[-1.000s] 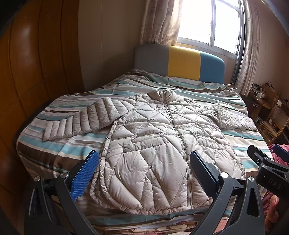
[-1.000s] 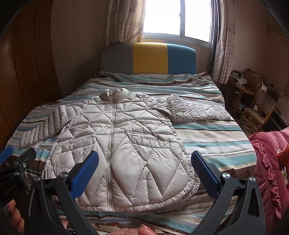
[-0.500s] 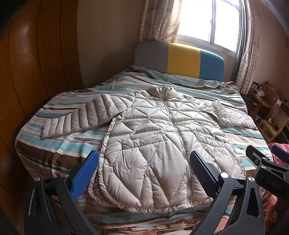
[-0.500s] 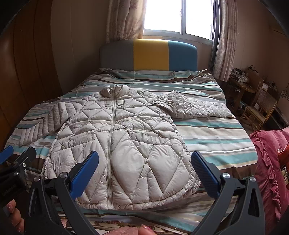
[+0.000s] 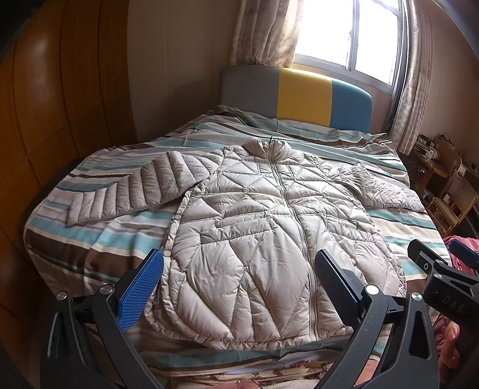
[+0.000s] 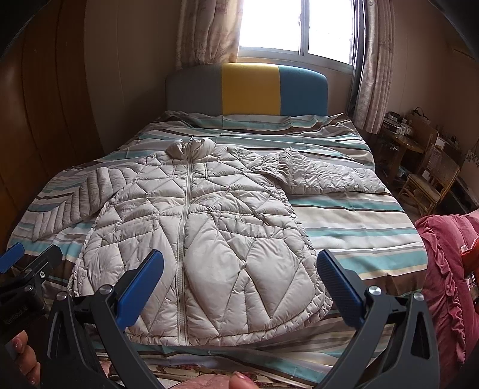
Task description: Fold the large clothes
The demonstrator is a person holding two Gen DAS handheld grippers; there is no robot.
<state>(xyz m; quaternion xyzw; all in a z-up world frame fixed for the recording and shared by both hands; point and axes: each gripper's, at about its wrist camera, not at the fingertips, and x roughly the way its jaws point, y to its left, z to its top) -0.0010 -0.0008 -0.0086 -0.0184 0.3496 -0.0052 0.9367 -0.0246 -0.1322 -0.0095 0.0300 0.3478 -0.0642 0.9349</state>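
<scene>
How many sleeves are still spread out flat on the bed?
2. The left sleeve lies out toward the wardrobe side; the right sleeve lies out toward the chair side. Both rest on the striped bedspread; neither is folded in.

One jacket (image 5: 263,239) (two sleeves), one bed (image 5: 89,239) — two grippers, two chairs (image 6: 431,179).

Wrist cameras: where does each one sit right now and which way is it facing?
Left wrist: on the open left gripper at the foot of the bed, facing the headboard across the jacket; the right gripper shows at its right edge.
Right wrist: on the open right gripper, same direction, set further right; the left gripper and fingertips show lower left, the pink bedding on the right.
Shared: jacket spread flat and zipped, striped bed, headboard, window.
</scene>
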